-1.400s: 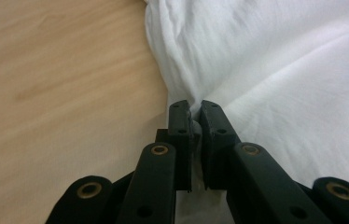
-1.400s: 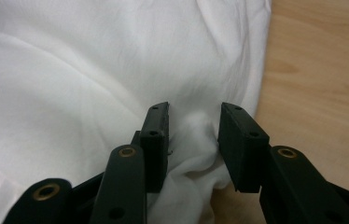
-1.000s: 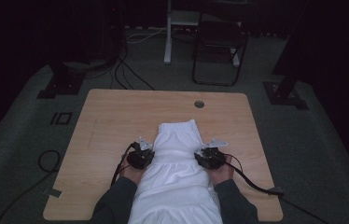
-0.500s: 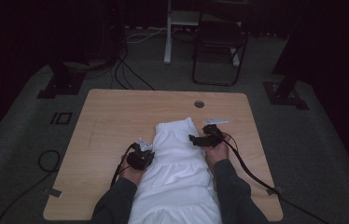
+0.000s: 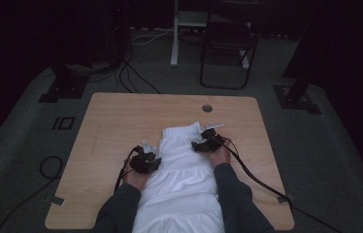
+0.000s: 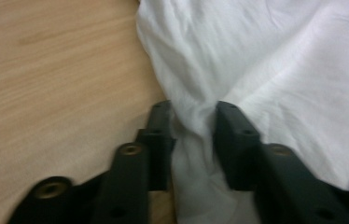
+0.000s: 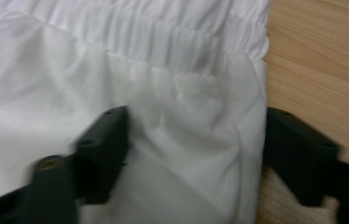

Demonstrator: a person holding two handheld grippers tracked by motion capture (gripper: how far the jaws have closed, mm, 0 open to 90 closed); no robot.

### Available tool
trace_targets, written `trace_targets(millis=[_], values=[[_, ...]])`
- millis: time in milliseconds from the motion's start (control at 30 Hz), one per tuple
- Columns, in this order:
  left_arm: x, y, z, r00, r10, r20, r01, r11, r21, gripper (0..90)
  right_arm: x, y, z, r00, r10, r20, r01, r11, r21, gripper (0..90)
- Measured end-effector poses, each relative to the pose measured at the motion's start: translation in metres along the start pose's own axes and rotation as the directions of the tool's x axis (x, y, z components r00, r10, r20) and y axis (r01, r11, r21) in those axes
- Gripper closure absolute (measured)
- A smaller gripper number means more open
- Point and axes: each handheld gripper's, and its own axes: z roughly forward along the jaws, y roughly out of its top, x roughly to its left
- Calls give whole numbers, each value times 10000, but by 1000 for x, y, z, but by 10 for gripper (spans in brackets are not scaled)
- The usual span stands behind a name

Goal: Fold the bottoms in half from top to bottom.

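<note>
A white garment (image 5: 184, 167) with a gathered elastic waistband (image 7: 172, 37) lies lengthwise on the wooden table (image 5: 121, 116), its near end running off the front edge onto the person's lap. My left gripper (image 5: 151, 156) sits at the garment's left edge. Its jaws (image 6: 193, 112) have just been opening and stand apart, with a loose ridge of white cloth (image 6: 280, 60) between them. My right gripper (image 5: 197, 144) is at the right edge, just below the waistband. Its jaws (image 7: 196, 121) have just been closing but are still wide. One finger (image 7: 102, 140) rests on the cloth (image 7: 70, 70); the other lies on bare wood past the hem.
A round cable hole (image 5: 207, 108) is in the table beyond the garment. A black cable (image 5: 257, 179) trails from the right gripper across the table's near right corner. On the floor behind are a chair (image 5: 228, 48), stand feet (image 5: 63, 87) and loose cables (image 5: 48, 167).
My right gripper has moved away from the person along the garment's right edge, up towards the waistband. The left gripper has stayed where it was.
</note>
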Motion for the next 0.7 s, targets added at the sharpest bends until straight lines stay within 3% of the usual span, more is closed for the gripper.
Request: trace_targets(millis=[133,233,367,433,500,600,700], values=[[6,27,-8,9992,3,391,20,9983,-580,461,-2,1,-3,9997,249,58,-249,9997,-14,621],[6,44,-3,9990,141,418,-105,9964,-842,375,-5,-1,-4,9979,630,-119,-631,9979,-134,768],[5,57,22,9973,94,725,-36,9968,-805,301,-6,-1,-4,9963,781,-359,-787,9968,-166,820],[5,58,39,9978,75,651,-39,9985,-554,289,-7,-1,-4,9962,784,-388,-790,9967,-167,822],[8,57,53,9969,-202,760,223,9994,-269,277,-7,-2,-4,9961,790,-403,-798,9966,-202,822],[10,54,63,9973,-335,660,331,9994,74,268,-7,-3,-4,9959,808,-413,-820,9962,-291,823],[9,55,64,9981,-308,531,303,9995,104,261,-6,-4,-4,9963,780,-350,-792,9962,-355,823]])
